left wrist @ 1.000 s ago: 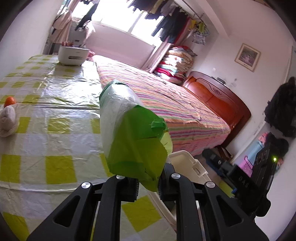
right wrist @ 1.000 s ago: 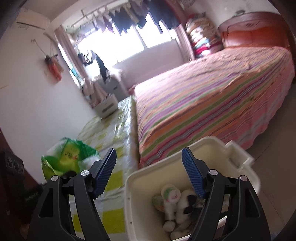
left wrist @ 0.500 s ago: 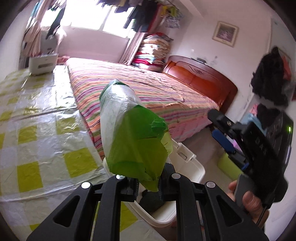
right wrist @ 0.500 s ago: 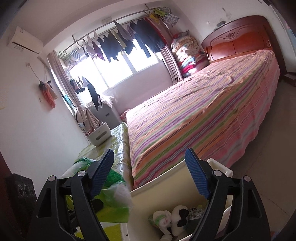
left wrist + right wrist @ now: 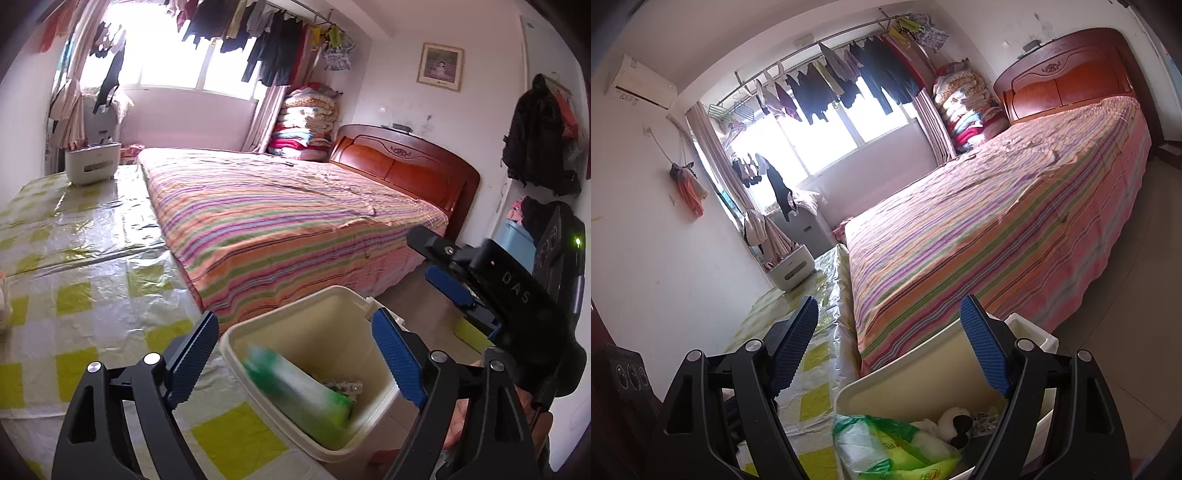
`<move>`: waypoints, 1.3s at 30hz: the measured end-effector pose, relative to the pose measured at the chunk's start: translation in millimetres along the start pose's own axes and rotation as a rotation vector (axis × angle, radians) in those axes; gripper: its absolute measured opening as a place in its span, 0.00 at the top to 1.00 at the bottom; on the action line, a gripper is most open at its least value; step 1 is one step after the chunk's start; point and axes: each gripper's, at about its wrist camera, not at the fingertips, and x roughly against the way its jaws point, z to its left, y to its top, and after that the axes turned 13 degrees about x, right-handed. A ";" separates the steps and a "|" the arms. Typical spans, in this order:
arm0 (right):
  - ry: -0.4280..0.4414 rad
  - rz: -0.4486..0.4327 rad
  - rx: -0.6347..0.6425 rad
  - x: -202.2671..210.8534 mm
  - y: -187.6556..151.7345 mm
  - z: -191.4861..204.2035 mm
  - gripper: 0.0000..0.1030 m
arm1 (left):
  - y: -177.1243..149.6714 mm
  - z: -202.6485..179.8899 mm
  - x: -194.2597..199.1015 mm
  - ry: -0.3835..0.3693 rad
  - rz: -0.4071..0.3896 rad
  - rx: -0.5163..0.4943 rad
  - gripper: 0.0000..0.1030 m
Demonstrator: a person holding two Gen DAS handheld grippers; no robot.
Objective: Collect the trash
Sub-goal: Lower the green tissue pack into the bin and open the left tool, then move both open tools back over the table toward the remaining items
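Note:
A cream plastic bin [image 5: 332, 306] stands by the table's edge; it also shows in the right wrist view [image 5: 923, 373]. A green and white plastic bag [image 5: 299, 398] lies inside it, blurred in the left wrist view and sharp in the right wrist view [image 5: 886, 450], beside a small white and black plush toy [image 5: 955, 421]. My left gripper [image 5: 295, 354] is open and empty right above the bin. My right gripper [image 5: 894, 350] is open and empty above the bin's near side; it also shows in the left wrist view [image 5: 454, 273].
A table with a yellow and white checked cloth [image 5: 74, 288] lies left of the bin. A bed with a striped cover [image 5: 277, 218] stands behind. A white box [image 5: 92, 162] sits at the table's far end. A blue container [image 5: 517, 236] stands on the floor at right.
My left gripper has opened and let go of the green bag, which has dropped into the bin. Both grippers have shifted a little over the bin.

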 end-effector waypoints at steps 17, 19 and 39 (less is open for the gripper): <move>0.076 0.047 0.022 -11.6 -6.1 28.0 0.23 | 33.5 86.2 29.0 0.164 -0.067 0.282 0.18; 0.087 0.054 0.025 -13.4 -7.4 32.5 0.22 | 34.5 93.3 34.8 0.196 -0.076 0.284 0.18; 0.213 0.147 0.067 -39.9 -21.9 89.0 0.22 | 44.7 207.5 143.8 0.454 -0.120 0.422 0.18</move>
